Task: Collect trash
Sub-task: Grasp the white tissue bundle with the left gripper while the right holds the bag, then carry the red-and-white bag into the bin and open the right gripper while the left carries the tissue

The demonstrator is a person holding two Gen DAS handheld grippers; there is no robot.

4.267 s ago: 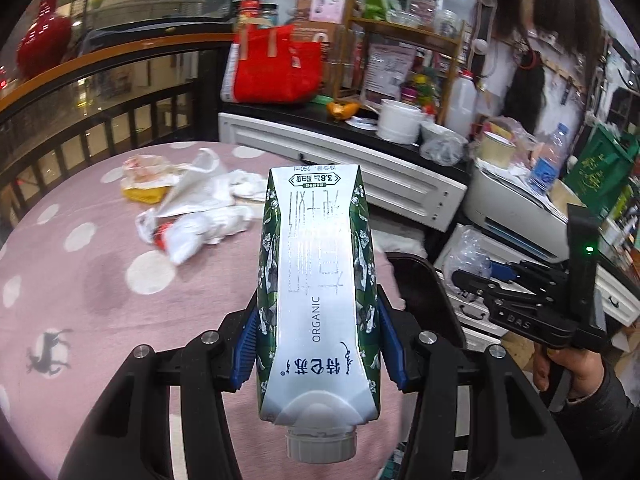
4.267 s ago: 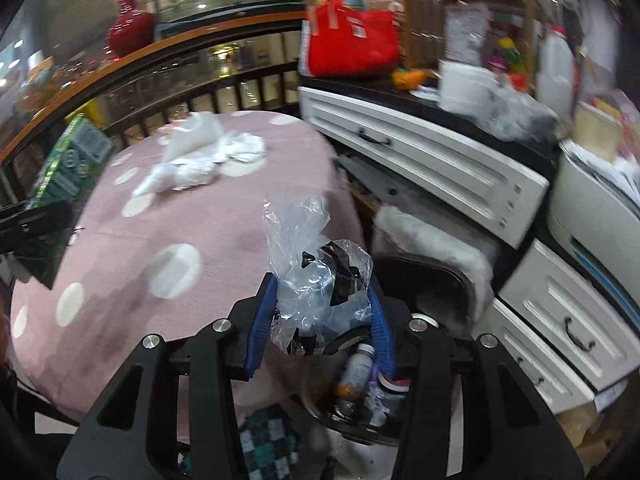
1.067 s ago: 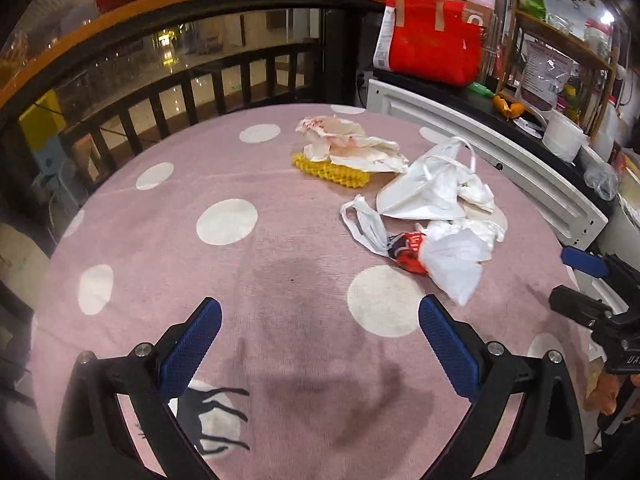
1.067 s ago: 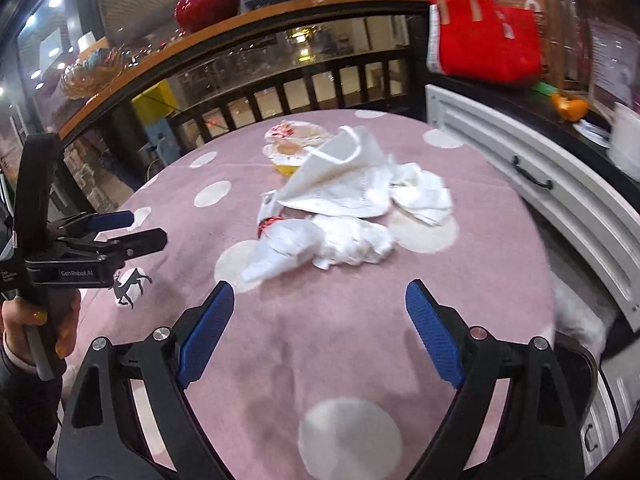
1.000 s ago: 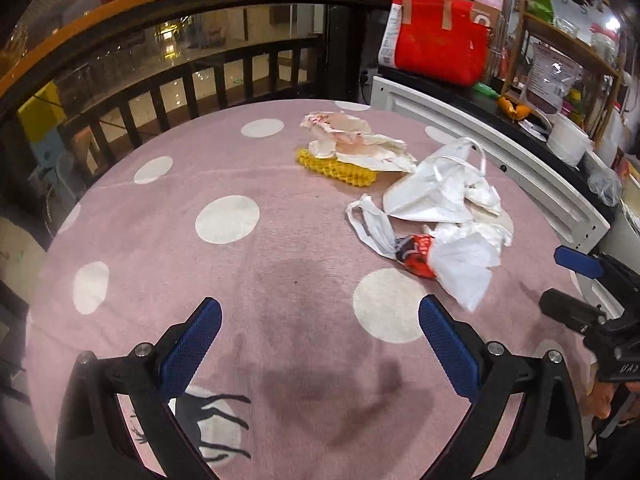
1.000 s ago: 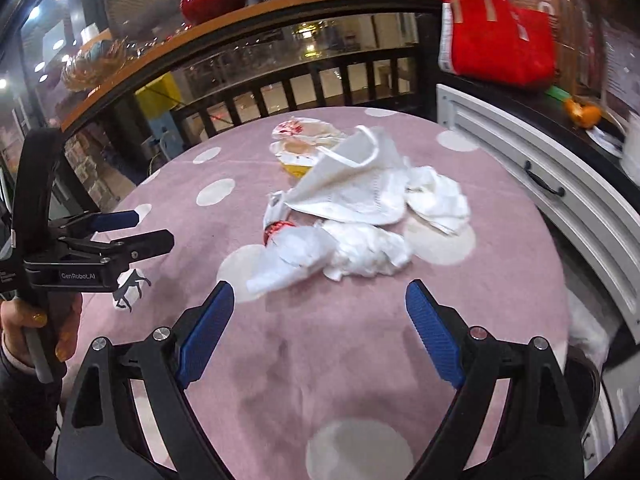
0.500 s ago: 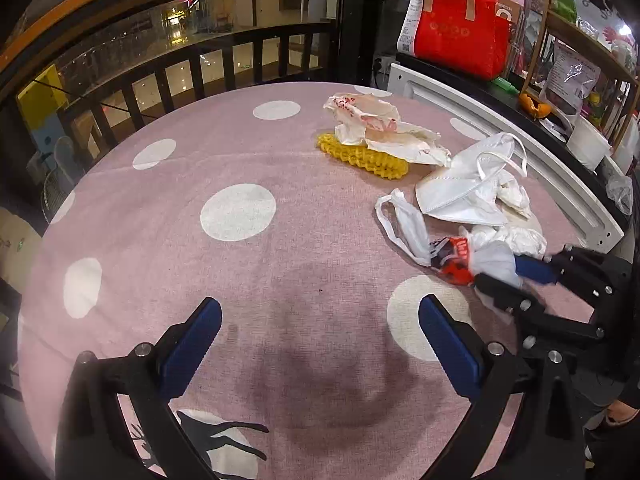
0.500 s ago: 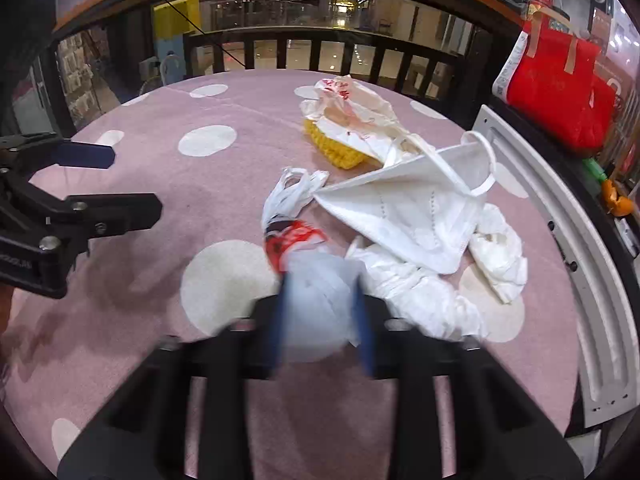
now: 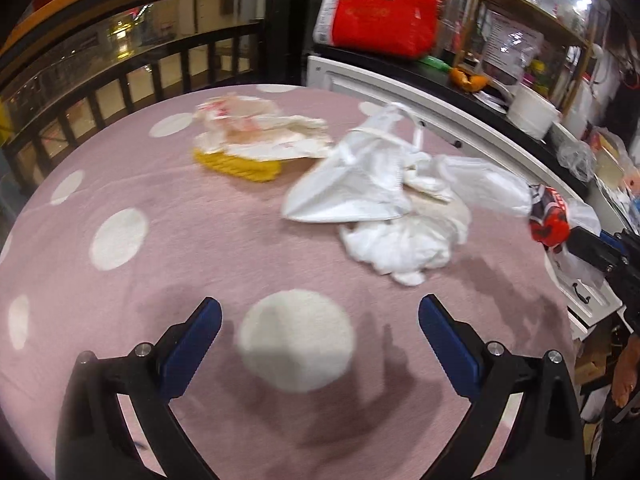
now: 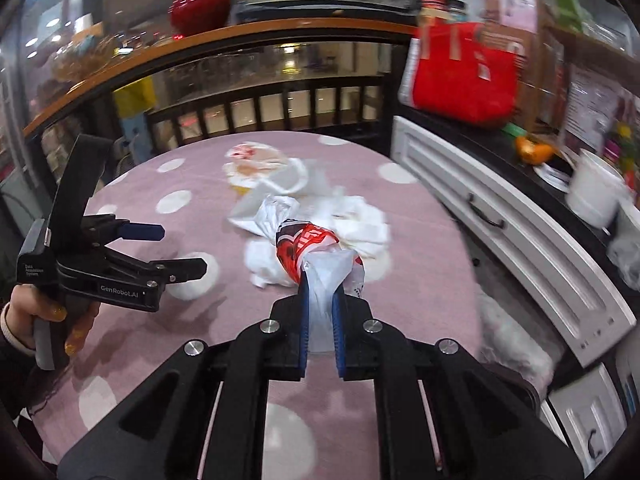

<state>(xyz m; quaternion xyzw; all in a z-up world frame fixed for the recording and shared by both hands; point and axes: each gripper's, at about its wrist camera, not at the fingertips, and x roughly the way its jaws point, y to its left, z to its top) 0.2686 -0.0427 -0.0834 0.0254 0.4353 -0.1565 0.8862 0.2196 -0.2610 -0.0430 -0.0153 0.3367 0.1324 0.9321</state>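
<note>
My right gripper is shut on a white plastic bag with red print and holds it above the pink dotted table; the bag also shows at the right in the left wrist view. My left gripper is open and empty over the table's near part, and it also shows in the right wrist view. A white face mask, crumpled white tissues and a yellow piece under a printed wrapper lie on the table.
A white drawer cabinet stands along the table's right side, with a red bag and a white cup on its dark top. A dark railing runs behind the table.
My right gripper has closed on the red-printed bag and lifted it off the table toward the right. My left gripper has moved closer to the trash pile, still open.
</note>
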